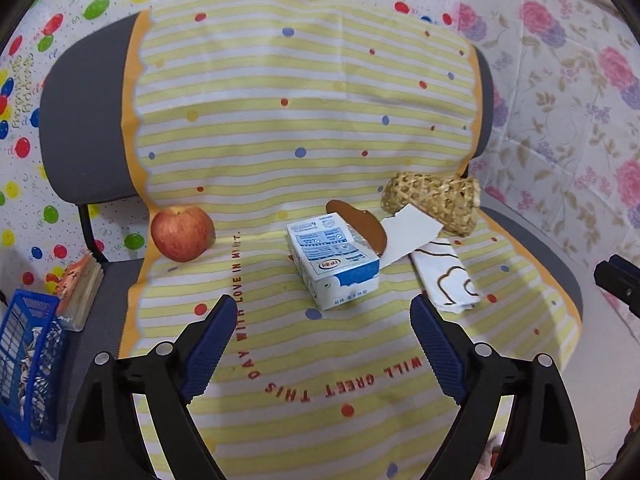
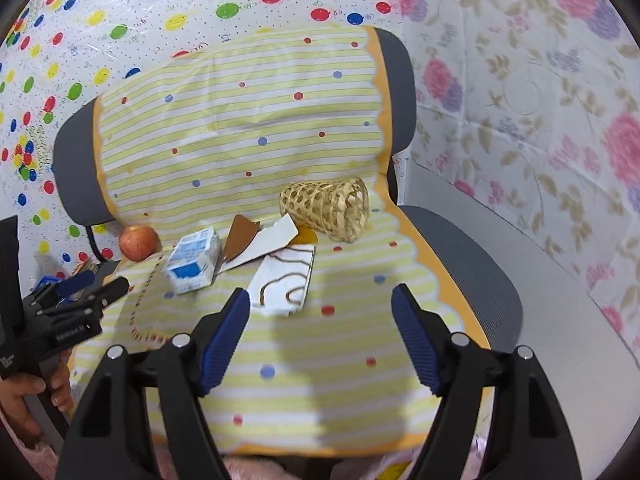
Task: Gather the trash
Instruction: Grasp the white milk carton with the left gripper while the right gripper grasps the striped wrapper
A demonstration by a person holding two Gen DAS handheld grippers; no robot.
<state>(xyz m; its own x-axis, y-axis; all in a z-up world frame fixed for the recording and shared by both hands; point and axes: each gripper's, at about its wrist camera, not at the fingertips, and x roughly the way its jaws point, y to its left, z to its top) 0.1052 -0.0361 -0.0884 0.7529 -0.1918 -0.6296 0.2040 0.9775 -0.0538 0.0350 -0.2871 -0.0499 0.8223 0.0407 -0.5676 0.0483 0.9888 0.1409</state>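
A blue-and-white milk carton (image 1: 335, 266) (image 2: 194, 258) lies on its side on the striped cloth over the chair seat. Behind it lie a torn brown-and-white card (image 1: 394, 236) (image 2: 260, 242) and a white wrapper with brown lines (image 1: 446, 276) (image 2: 286, 280). My left gripper (image 1: 324, 316) is open and empty, just short of the carton. My right gripper (image 2: 320, 312) is also open and empty, its left fingertip (image 2: 240, 304) near the wrapper's front edge. The left gripper (image 2: 88, 284) shows at the left edge of the right wrist view, in a hand.
A red apple (image 1: 182, 232) (image 2: 138, 242) rests at the seat's back left. A woven bamboo basket (image 1: 434, 198) (image 2: 330, 208) lies on its side at the back right. A blue crate (image 1: 26, 364) of crumpled scraps and a book (image 1: 78, 288) sit left of the chair.
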